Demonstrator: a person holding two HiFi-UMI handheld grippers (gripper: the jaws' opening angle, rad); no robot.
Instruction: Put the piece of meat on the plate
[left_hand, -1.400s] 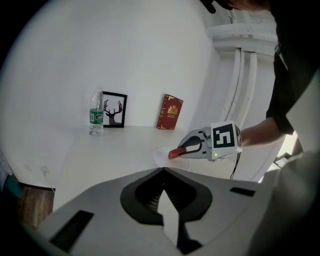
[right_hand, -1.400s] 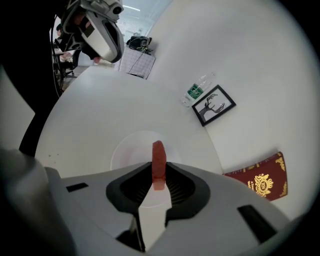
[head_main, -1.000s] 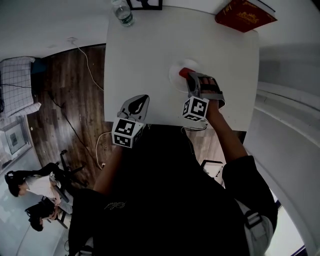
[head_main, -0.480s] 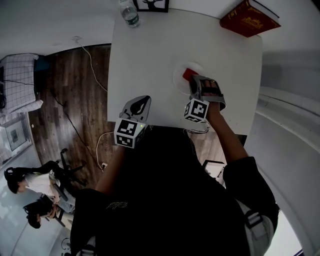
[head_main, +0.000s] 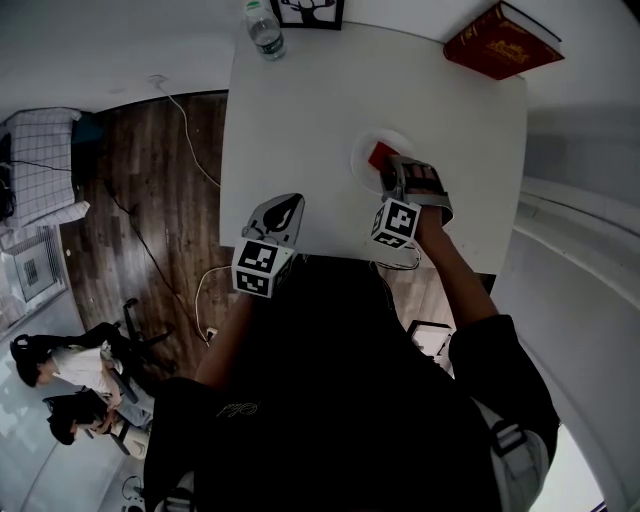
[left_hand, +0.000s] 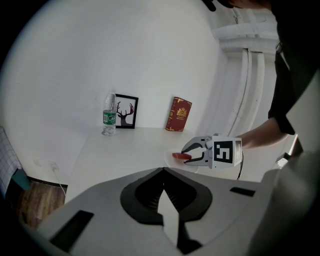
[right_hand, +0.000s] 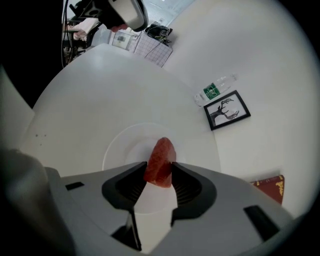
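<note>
Currently the right gripper (right_hand: 159, 174) is held tilted down over the white plate (right_hand: 116, 149). Its jaws have just been opening and are seen moderately apart. The piece of meat (right_hand: 160, 161) stands between the jaw tips, on the plate, directly ahead of the tool; the pads no longer appear to press on it. The left gripper (left_hand: 163, 171) is held off to the other gripper's left, near the table (head_main: 300, 110) edge, its jaws closed together with nothing between them. Beyond the right tool's tips, at the far table edge, a bottle (right_hand: 215, 90), a framed picture (right_hand: 227, 110) and a red book (right_hand: 270, 186) are noted.
</note>
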